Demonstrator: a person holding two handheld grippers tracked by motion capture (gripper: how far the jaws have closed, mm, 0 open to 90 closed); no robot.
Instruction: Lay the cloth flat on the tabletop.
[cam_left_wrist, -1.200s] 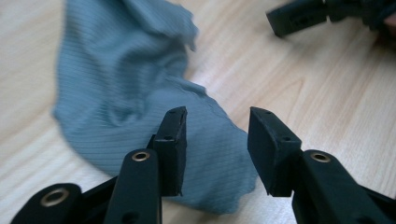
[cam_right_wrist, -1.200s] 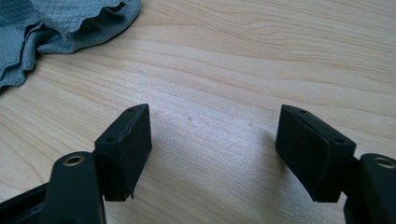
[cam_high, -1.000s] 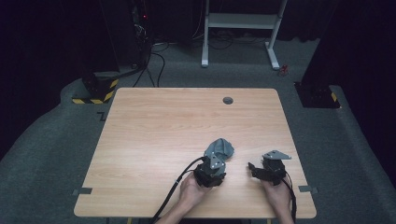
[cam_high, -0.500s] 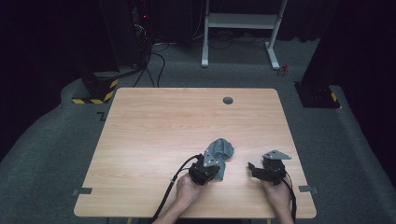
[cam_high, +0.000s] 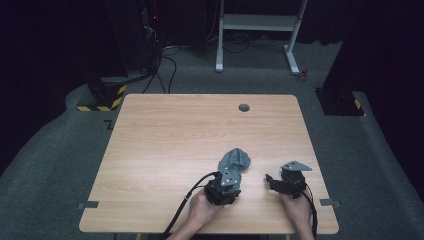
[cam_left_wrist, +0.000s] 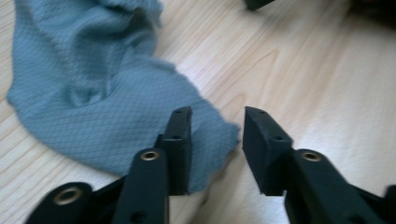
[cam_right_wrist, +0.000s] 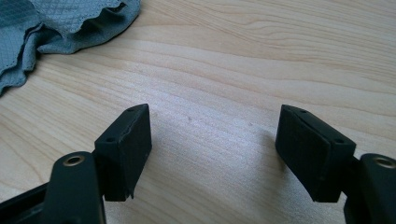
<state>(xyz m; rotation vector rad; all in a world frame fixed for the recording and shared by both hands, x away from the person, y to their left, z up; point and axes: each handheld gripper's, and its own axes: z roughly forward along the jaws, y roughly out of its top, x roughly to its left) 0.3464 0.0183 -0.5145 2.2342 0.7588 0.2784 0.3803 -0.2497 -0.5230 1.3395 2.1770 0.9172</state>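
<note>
Left gripper (cam_left_wrist: 215, 122), jaws parted, straddles a corner of the crumpled grey-blue cloth (cam_left_wrist: 93, 93) on the wooden table (cam_high: 175, 135); right gripper (cam_right_wrist: 212, 140) spread wide over bare wood.

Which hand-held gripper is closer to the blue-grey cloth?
The left. The left hand-held gripper is right at the cloth, its open jaws around one corner. The right hand-held gripper sits off to the side over bare table, jaws open.

On the light wooden table (cam_high: 165, 150), the crumpled grey-blue cloth (cam_high: 235, 160) lies at lower centre of the high view, just above the left gripper (cam_high: 226, 184); the right gripper (cam_high: 272, 180) sits to its right, apart.
</note>
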